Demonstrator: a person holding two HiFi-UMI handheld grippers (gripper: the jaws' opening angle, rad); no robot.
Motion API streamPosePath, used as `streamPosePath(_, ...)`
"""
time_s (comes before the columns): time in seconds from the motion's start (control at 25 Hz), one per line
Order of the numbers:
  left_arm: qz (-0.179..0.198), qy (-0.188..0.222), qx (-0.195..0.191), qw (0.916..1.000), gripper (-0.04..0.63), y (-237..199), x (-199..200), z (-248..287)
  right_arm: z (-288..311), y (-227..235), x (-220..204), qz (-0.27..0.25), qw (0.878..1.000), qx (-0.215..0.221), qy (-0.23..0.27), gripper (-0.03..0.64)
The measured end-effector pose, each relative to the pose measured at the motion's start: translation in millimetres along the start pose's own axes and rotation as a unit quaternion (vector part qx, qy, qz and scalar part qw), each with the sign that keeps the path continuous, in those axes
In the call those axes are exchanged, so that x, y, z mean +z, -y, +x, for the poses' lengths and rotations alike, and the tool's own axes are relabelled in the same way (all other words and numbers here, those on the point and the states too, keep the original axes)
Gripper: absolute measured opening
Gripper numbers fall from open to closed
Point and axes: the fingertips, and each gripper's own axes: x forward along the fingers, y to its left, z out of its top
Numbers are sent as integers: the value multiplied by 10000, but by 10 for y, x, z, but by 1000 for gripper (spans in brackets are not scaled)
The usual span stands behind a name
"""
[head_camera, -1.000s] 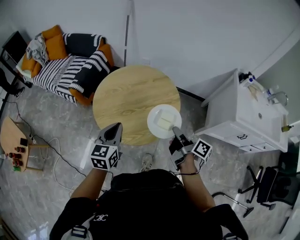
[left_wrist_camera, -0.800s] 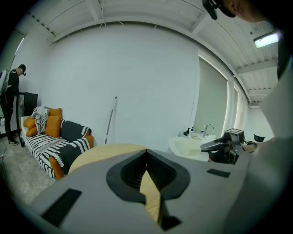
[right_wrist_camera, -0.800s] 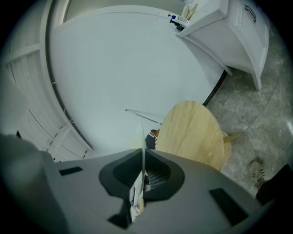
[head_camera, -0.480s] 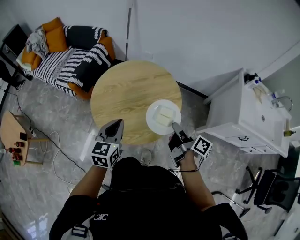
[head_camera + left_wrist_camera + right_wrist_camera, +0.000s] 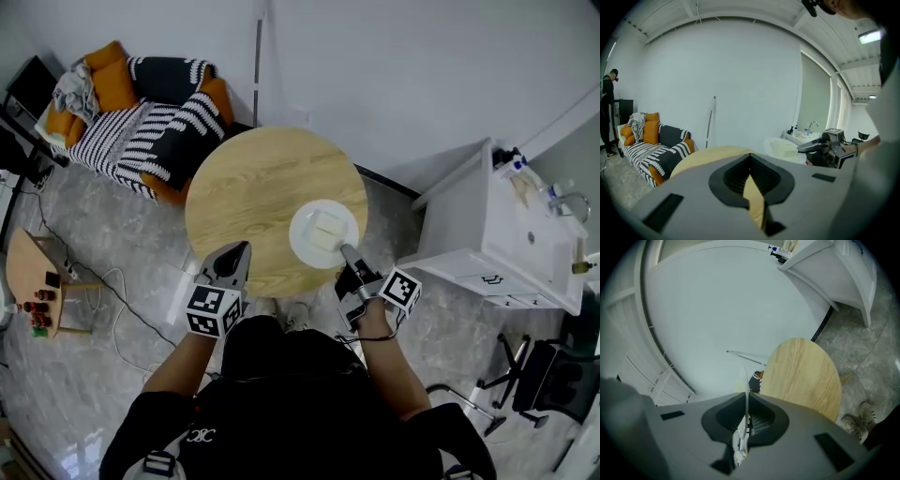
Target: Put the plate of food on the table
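Note:
A white plate point(image 5: 323, 234) with pale food blocks hangs level over the near right part of the round wooden table point(image 5: 253, 187). My right gripper point(image 5: 346, 253) is shut on the plate's near rim. In the right gripper view the plate point(image 5: 746, 380) shows edge-on as a thin white line between the jaws, with the table point(image 5: 806, 376) beyond. My left gripper point(image 5: 238, 253) hovers at the table's near left edge, shut and holding nothing. The left gripper view looks across the table point(image 5: 708, 157) to the plate point(image 5: 783, 149) and the right gripper point(image 5: 806, 148).
A striped sofa point(image 5: 141, 122) with orange cushions stands far left. To the right is a white sink cabinet point(image 5: 487, 234). A small wooden side table point(image 5: 33, 281) and cables lie left on the floor. An office chair point(image 5: 548, 375) sits near right. A pole point(image 5: 256, 66) leans on the wall.
The right gripper and plate have shifted slightly inward, so the plate now lies more over the tabletop than past its edge. The left gripper stays by the near edge.

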Motion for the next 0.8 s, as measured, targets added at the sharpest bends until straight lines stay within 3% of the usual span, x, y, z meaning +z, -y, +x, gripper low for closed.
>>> streamPosePath(0.4,35,-79,-100,9999,6,-211,117,107,203,46,24,-150,9998,-86,85,20)
streamPosePath(0.8,68,-81,-112,9999,6,-390,166,85,334,-7,-104,-223,9993,279,-147,20)
